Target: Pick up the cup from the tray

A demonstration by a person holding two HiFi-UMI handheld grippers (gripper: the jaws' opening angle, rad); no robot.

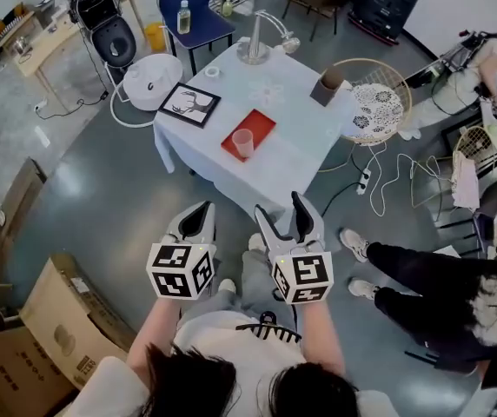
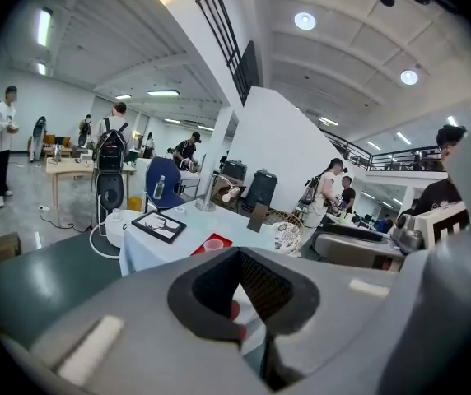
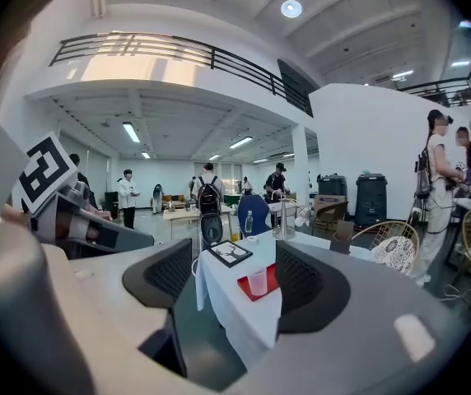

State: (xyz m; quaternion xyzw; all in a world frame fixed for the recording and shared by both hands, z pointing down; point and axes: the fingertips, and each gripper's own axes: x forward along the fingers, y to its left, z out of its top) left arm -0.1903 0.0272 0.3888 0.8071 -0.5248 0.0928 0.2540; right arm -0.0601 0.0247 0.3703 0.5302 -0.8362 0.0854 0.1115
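room: big open hall with a shiny grey floor (image 1: 101,198); cardboard boxes (image 1: 57,320) at the lower left of the head view, people scattered round the edges

desk (image 1: 292,159): small, under a white cloth, out ahead of both tongs and well apart from them

on the desk: framed picture (image 1: 189,104) at the left corner, metal stand (image 1: 255,46) at the far edge, brown box (image 1: 327,87) at the right corner

tray (image 1: 261,124): red, flat, around the middle of the desk

cup (image 1: 243,142): pale see-through plastic, upright on the tray's near end; can't tell if anything's in it

blue chair (image 1: 192,7): behind the desk, bottle (image 1: 183,16) standing on the seat

left tongs (image 1: 198,211): jaws closed together, holding nothing

right tongs (image 1: 281,207): jaws spread wide, nothing gripped; its own view just shows the cup and tray far off through the gap
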